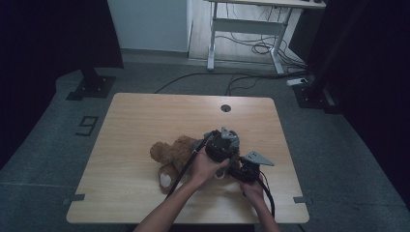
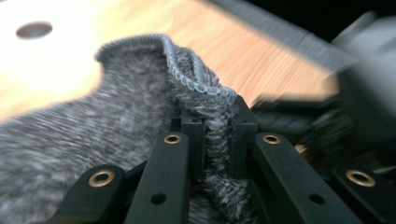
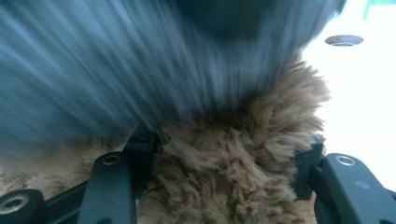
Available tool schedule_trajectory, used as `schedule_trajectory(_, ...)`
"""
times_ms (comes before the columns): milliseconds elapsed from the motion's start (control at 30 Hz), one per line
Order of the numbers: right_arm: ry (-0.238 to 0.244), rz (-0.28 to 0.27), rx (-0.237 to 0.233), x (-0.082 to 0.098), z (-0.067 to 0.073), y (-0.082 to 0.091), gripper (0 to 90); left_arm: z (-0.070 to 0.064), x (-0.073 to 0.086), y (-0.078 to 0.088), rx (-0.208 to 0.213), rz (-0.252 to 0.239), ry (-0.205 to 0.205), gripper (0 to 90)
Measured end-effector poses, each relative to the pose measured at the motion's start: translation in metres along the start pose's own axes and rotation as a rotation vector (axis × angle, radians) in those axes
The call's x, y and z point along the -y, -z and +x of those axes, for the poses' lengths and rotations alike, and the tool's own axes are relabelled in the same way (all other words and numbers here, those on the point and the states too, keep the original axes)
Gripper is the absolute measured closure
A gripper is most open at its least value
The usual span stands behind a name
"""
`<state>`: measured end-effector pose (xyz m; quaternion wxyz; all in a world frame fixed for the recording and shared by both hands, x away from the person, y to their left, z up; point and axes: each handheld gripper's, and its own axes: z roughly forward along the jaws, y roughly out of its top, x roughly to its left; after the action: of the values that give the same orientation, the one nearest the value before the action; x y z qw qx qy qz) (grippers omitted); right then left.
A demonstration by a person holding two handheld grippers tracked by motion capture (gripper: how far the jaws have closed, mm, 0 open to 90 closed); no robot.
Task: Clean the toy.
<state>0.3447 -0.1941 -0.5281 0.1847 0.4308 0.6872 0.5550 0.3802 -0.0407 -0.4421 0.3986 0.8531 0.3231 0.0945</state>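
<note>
Lying a little below the middle of the high view, on the pale wooden table (image 1: 145,125), is a brown plush teddy bear (image 1: 169,157), its head toward the left of the frame and a white-soled foot pointing down toward the bottom edge; over its right-hand part sits a grey knitted garment (image 2: 93,130), largely hidden in the high view by the two tools; the left hand-held gripper (image 2: 215,135) has its jaws pressed together on a fold of that garment just under the ribbed, lighter hem that curls across the upper middle of the left gripper view, the nubbly pile squeezed flat between them; the right hand-held gripper (image 3: 224,154) has its jaws spread wide around a thick tuft of the bear's shaggy brown fur at the bottom centre of its own view, and whether they truly bite or merely cradle it I cannot tell; the grey mass above it is blurred; both things look light, soft and wholly yielding, so they should compress and drag rather than lift as one piece; the knit will likely stretch and slip through a shallow pinch, making the firmer hem the surer hold, while the bear is best taken at a limb or a deep handful of stuffing, not by loose fur; nothing looks fragile; the table top is smooth, with a round cable hole (image 1: 226,108) near its far edge.
</note>
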Motion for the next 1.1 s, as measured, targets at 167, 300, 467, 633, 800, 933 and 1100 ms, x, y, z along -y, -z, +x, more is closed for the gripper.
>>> schedule_trajectory(167,0.002,0.002,0.007,0.0,0.0,-0.001,43.4,0.013,0.014,0.013,-0.041,-0.024,0.009,80.6)
schedule_trajectory(300,0.002,0.004,0.004,0.0,-0.001,-0.001,43.4,0.036,0.03,0.033,-0.094,-0.02,0.036,80.7)
schedule_trajectory(467,0.017,-0.001,0.01,-0.001,0.001,-0.001,44.1,0.058,0.043,0.071,-0.142,-0.098,0.067,80.7)
schedule_trajectory(633,0.002,-0.005,0.009,-0.001,-0.002,-0.001,44.5,0.077,0.058,0.088,-0.191,-0.061,0.074,80.5)
schedule_trajectory(800,0.006,-0.009,0.017,-0.001,-0.001,-0.002,44.7,0.091,0.06,0.099,-0.175,-0.123,0.142,80.0)
schedule_trajectory(933,0.012,-0.014,0.02,-0.002,-0.001,-0.002,45.1,0.101,0.053,0.092,-0.131,-0.119,0.202,80.0)
schedule_trajectory(1100,0.038,-0.002,0.004,-0.002,0.0,0.001,43.8,0.102,0.059,0.072,-0.066,-0.049,0.224,80.1)
